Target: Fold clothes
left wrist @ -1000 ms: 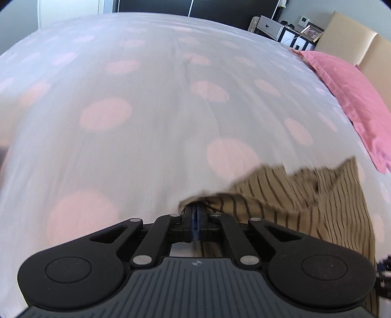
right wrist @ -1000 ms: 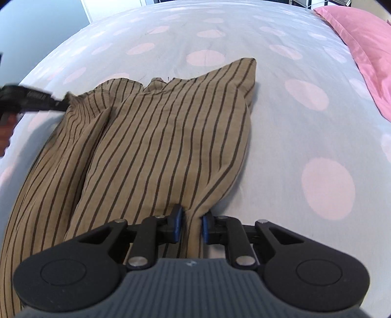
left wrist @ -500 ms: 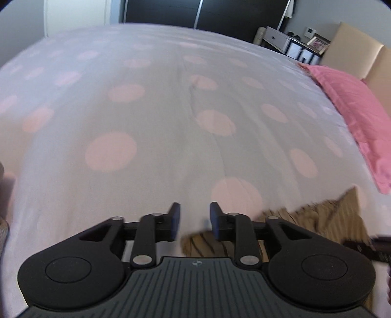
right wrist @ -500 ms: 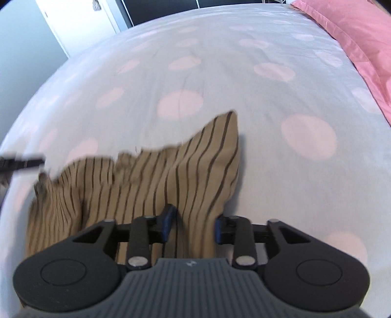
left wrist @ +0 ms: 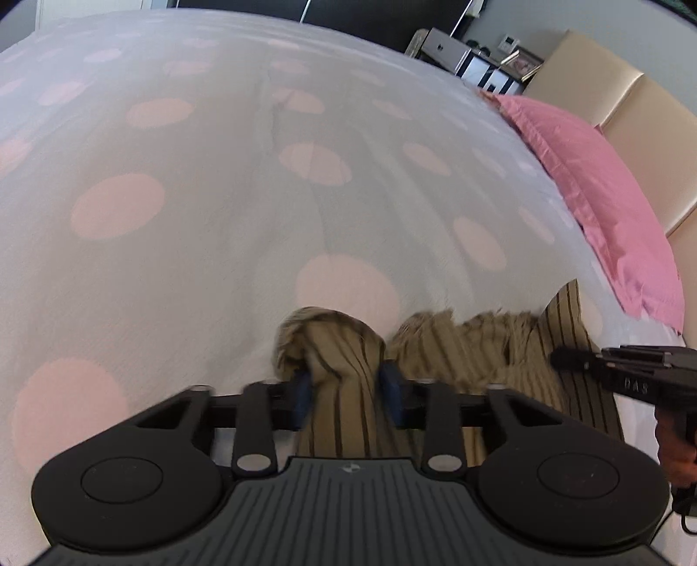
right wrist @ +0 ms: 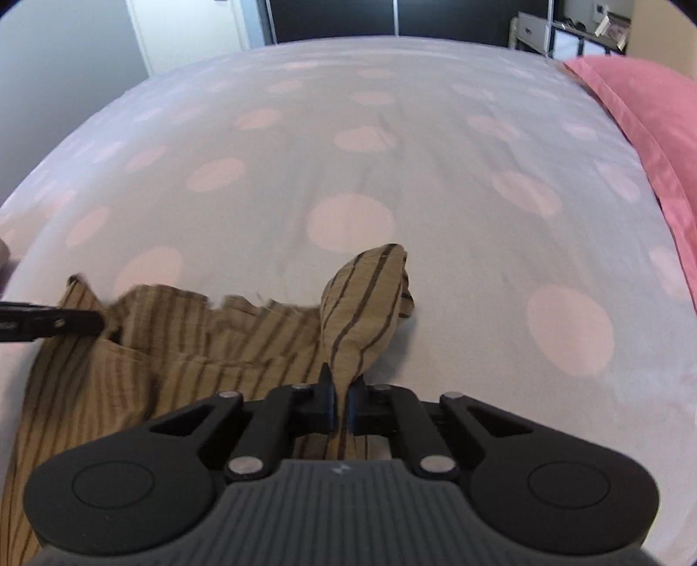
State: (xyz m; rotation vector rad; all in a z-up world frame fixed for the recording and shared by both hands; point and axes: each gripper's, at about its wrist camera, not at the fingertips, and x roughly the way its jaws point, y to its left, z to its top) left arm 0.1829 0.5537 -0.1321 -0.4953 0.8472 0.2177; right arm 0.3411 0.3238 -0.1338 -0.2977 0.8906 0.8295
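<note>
Left gripper (left wrist: 346,394): jaws just closing, pinching a bunched fold of the striped tan garment (left wrist: 435,348).
Right gripper (right wrist: 342,402): jaws just closing, clamped on a raised corner of the garment.
Bedspread (left wrist: 218,217): polka-dotted, beyond both jaws.

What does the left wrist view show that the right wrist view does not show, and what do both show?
Only the left wrist view: the beige headboard, and the left gripper with its blue pads closing on a bunch of the striped garment.

Only the right wrist view: the right gripper shut on a pinched fold of the garment, and a white door at the far left.

Both: the dotted bedspread, the pink pillow, the dark wardrobe, and each other's gripper from the side.
</note>
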